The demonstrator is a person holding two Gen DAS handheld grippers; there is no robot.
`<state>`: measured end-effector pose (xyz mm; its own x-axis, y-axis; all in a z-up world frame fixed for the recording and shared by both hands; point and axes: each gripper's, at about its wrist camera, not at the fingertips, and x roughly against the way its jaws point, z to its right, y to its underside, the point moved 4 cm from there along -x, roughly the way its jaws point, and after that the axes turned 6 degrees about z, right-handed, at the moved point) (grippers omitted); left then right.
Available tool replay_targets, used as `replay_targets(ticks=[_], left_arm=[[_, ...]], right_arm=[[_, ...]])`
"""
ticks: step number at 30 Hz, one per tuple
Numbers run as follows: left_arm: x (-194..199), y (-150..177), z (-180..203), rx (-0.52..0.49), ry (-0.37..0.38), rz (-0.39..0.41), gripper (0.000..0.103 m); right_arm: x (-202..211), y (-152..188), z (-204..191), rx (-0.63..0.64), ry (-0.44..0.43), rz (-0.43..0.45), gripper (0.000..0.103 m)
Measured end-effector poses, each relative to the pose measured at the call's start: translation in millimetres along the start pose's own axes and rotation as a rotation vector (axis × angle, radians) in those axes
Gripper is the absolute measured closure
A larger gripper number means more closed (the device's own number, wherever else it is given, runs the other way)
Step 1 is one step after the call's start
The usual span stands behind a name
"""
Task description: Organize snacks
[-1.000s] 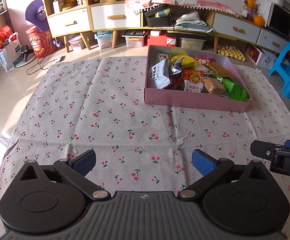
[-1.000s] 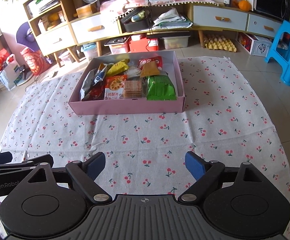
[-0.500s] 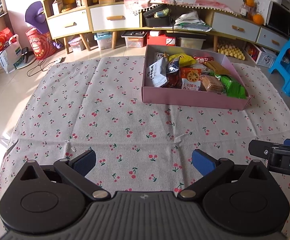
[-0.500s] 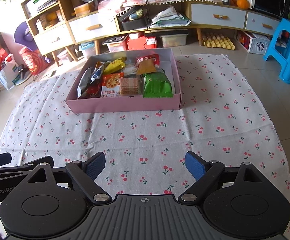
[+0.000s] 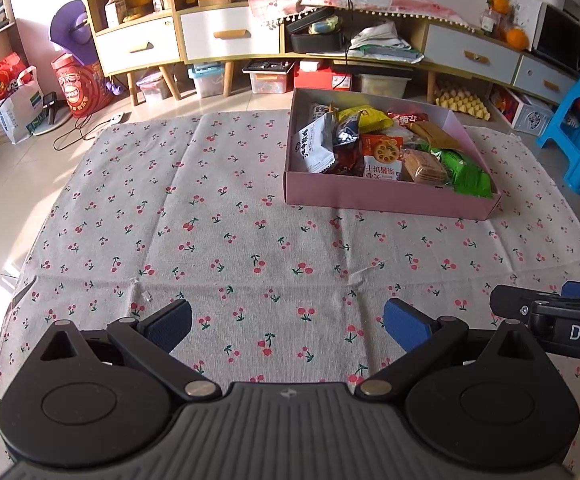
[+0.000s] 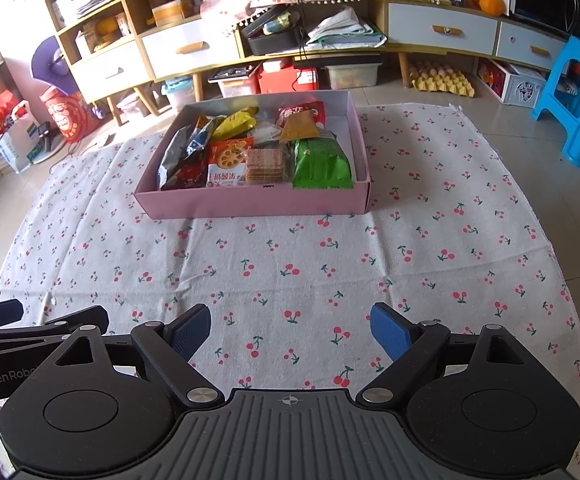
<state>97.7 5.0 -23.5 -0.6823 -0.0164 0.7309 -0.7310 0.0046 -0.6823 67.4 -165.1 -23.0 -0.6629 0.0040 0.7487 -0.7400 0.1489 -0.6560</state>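
Observation:
A pink box (image 5: 386, 198) (image 6: 250, 202) stands on the cherry-print cloth (image 5: 230, 240) (image 6: 290, 272) and holds several snack packets: a green bag (image 6: 320, 162), a biscuit pack (image 6: 264, 166), a yellow bag (image 6: 236, 120), a white packet (image 5: 316, 144). My left gripper (image 5: 288, 326) is open and empty, low over the cloth, well in front and to the left of the box. My right gripper (image 6: 290, 332) is open and empty, in front of the box. Each gripper shows at the edge of the other's view.
The cloth lies on a tiled floor. Behind the box run low cabinets (image 6: 442, 32) with storage bins (image 6: 288, 78) under them. A blue plastic stool (image 6: 578, 100) stands at the right. Bags (image 5: 14, 108) and a cable lie at the left.
Both grippers have drawn back a little from the box, which looks slightly farther off. Both stay open and empty.

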Motion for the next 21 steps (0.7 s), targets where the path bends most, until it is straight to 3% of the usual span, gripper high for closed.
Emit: replay_targets(ticks=[21], left_arm=[[-0.5,0.3,-0.2,0.001,0.000,-0.002,0.001]], right_arm=[[-1.5,1.3,-0.7,0.001,-0.003,-0.006,0.014]])
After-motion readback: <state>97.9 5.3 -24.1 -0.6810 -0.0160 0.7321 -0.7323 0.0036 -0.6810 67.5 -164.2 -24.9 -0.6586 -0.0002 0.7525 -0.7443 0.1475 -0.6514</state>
